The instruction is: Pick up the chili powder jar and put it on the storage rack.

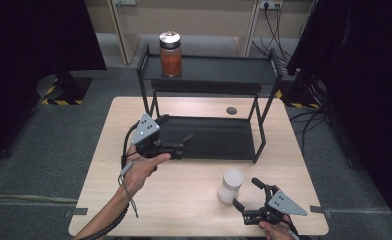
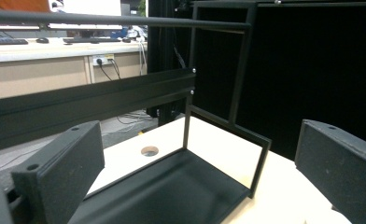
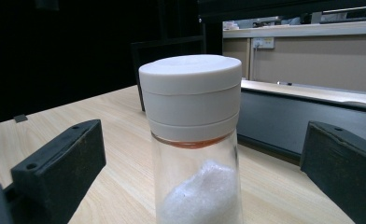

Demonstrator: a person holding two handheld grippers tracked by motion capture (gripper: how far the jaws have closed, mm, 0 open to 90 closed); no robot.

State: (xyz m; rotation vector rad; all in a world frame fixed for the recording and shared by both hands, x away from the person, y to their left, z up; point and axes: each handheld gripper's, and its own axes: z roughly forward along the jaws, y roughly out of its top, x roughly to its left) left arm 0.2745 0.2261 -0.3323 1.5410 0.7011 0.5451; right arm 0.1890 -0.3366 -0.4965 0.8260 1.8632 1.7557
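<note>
A clear jar with a white lid [image 1: 231, 185] [image 3: 195, 140], part full of white grains, stands upright on the table near the front right. My right gripper [image 1: 247, 193] [image 3: 195, 186] is open, one jaw on each side of the jar, neither touching it. My left gripper [image 1: 186, 141] [image 2: 195, 186] is open and holds nothing; it hovers over the left part of the black rack's lower shelf [image 1: 219, 140] [image 2: 172, 196]. A jar of orange-red contents with a silver lid [image 1: 170, 54] stands on the rack's upper shelf [image 1: 224, 67] at its left end.
The two-level black metal rack takes up the back half of the wooden table [image 1: 184, 190]. A small dark round grommet [image 1: 231, 110] [image 2: 149, 150] sits in the tabletop behind the lower shelf. Cables [image 1: 276, 30] hang at the far wall.
</note>
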